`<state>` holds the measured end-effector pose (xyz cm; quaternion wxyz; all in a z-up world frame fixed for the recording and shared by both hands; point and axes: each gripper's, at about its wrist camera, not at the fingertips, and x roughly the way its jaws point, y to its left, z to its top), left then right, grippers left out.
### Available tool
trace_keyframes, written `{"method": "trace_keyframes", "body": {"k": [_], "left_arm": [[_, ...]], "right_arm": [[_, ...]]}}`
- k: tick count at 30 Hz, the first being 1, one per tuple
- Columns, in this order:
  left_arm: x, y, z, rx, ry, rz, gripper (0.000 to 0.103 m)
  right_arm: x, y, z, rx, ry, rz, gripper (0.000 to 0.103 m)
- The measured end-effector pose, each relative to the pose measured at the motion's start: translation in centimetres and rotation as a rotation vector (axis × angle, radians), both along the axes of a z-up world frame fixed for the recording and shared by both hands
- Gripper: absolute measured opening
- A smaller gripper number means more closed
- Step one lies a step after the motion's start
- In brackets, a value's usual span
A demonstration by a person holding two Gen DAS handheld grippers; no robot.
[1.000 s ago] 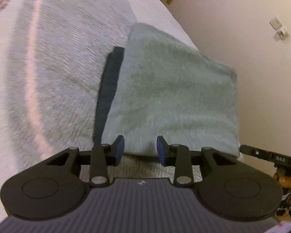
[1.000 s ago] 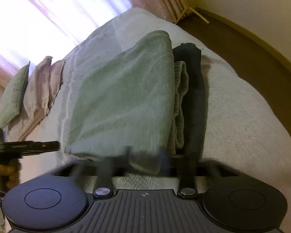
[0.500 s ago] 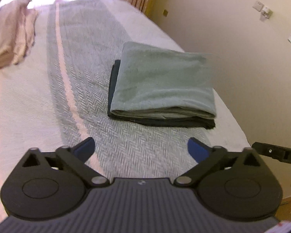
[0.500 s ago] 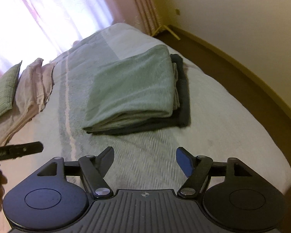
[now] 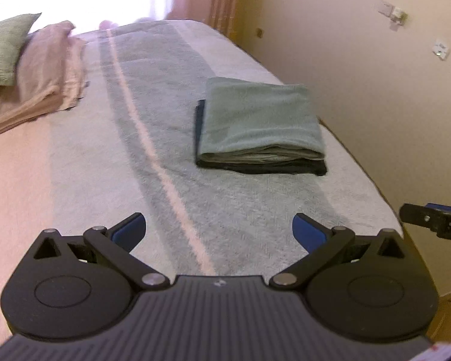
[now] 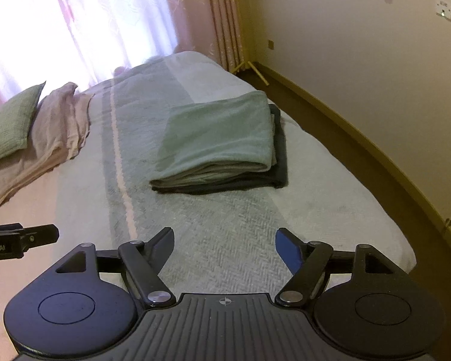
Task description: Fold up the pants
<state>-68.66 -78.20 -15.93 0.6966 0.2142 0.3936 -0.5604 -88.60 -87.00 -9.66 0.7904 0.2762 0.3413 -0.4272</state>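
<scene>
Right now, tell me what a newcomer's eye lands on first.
The folded green pants lie stacked on a dark folded garment on the bed, toward its wall side. Both the left gripper and the right gripper hang open and empty, short of the stack.

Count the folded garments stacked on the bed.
2: green pants on top and a dark garment directly beneath, near the bed's wall-side edge. More layers could be hidden within.

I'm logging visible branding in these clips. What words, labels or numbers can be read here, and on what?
"...sbot.AI": partial white lettering, cut off by the frame edge, on the left tool seen at the edge of the right wrist view.
Small round emblem on the right tool body: a symbol, no text.
Wall plates: no legible markings.
</scene>
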Motion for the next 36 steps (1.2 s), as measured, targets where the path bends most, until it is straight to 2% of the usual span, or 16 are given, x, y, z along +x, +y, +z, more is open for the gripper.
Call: {"method": "trace_keyframes", "body": {"k": [5,11,15,23,36], "left_arm": [[0.0,1.7,0.9,-0.005,0.018,0.036,0.102],[-1.2,1.8,1.6,-0.003,-0.003,0.08,0.102],[-2.3,1.4,1.8,-0.005,-0.016,0.074,0.102],[-4.5,0.4,1.6,0.002,-0.048,0.043,0.102],[-5.2,-0.5,1.8,0.01,-0.073,0.041,0.102]], "right_arm": [[1.0,0.4,0.7,-0.009,-0.006,0.034,0.072],[1.0,-0.2,1.2,-0.036,0.005,0.072,0.072],[0.4,-0.4,1.4,-0.059,0.03,0.091,0.072],[-0.7,-1.6,1.0,-0.041,0.051,0.088,0.072],[-0.9,-2.2,1.1,-0.048,0.049,0.082,0.073]]}}
